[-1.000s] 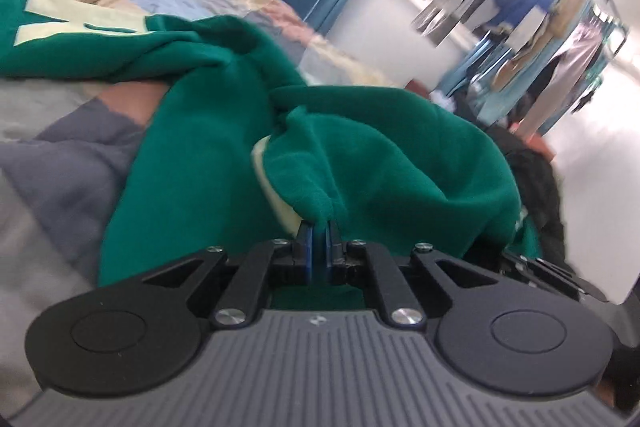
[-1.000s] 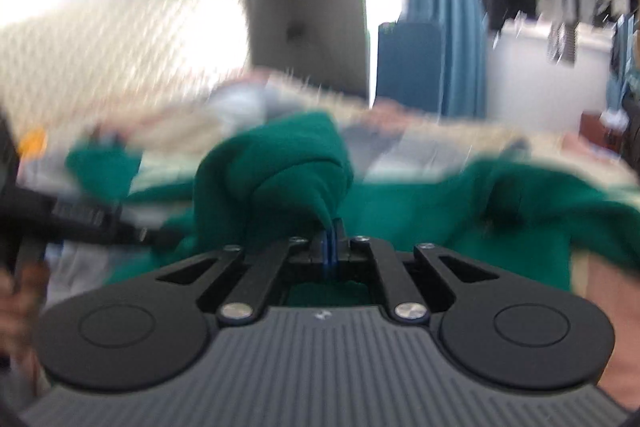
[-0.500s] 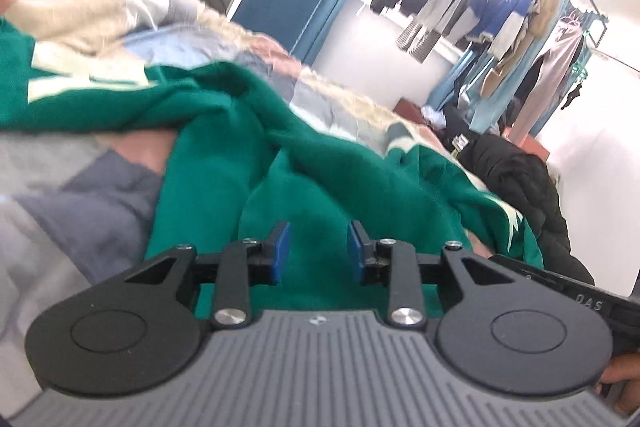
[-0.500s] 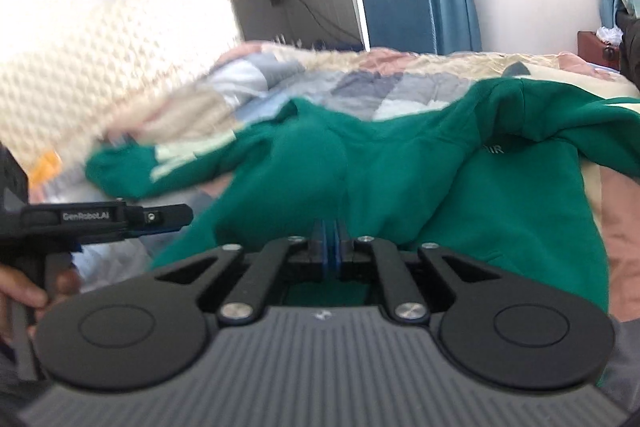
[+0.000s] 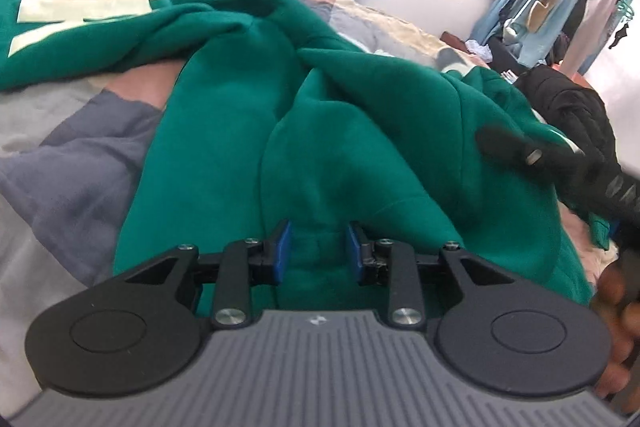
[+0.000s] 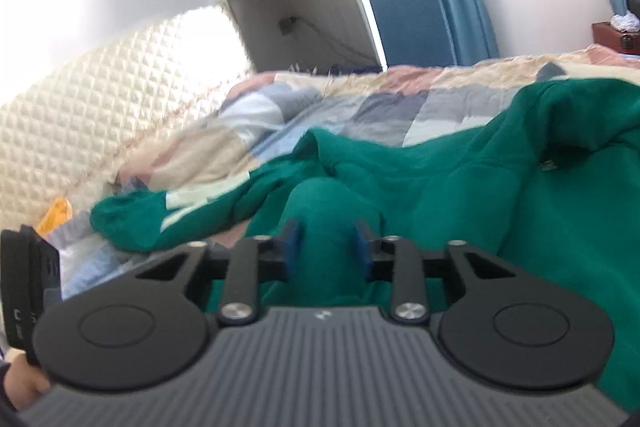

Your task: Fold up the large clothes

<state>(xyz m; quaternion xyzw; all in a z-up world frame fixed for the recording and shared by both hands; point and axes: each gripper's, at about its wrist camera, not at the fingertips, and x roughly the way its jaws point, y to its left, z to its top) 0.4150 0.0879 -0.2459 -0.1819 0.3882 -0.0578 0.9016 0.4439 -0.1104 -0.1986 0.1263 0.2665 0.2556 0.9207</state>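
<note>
1. Right now my left gripper (image 5: 316,251) has its jaws spread wide over the green sweatshirt (image 5: 340,131), gripping nothing.
2. My right gripper (image 6: 326,253) is likewise wide apart, with a raised fold of the fabric between its blue pads (image 6: 291,247).
3. That sweatshirt lies crumpled across the patchwork quilt (image 6: 360,107) on the bed.

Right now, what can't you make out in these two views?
- Green hoodie: its near hem, left view, hidden behind the left gripper.
- Right gripper: blurred in left view.
- Hoodie chest lettering: right view, too small.
- Hoodie's right side: cut by frame edge.
</note>
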